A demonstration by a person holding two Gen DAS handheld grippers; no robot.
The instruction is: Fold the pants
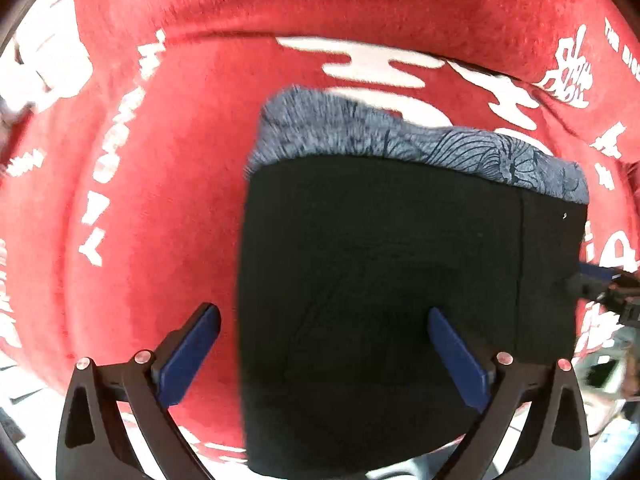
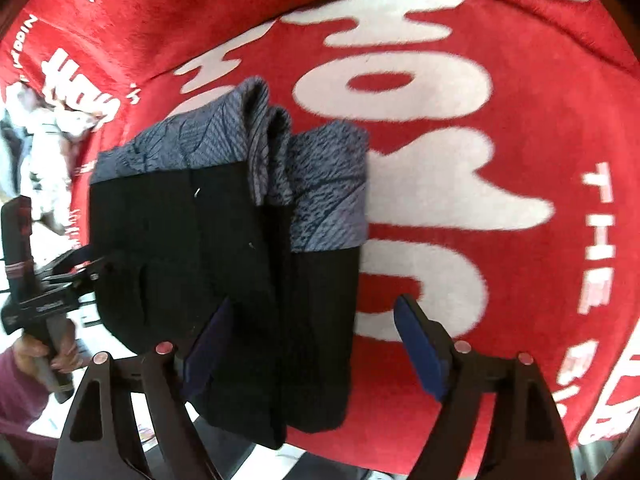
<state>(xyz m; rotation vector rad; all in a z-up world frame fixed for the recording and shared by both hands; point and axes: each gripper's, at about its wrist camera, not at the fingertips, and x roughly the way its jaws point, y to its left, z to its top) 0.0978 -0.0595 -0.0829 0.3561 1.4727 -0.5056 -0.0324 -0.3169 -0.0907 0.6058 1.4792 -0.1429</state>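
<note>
The pants are black with a grey patterned band at the far end and lie folded in a compact stack on a red cloth. My left gripper is open, its jaws wide apart above the stack's left edge, holding nothing. In the right wrist view the pants show several folded layers. My right gripper is open above the stack's right edge, empty. The left gripper also shows at the far left of the right wrist view, and the right gripper at the right edge of the left wrist view.
The red cloth with large white lettering covers the surface all around the pants. A person's hand holds the left gripper's handle. The cloth's near edge runs just below the pants.
</note>
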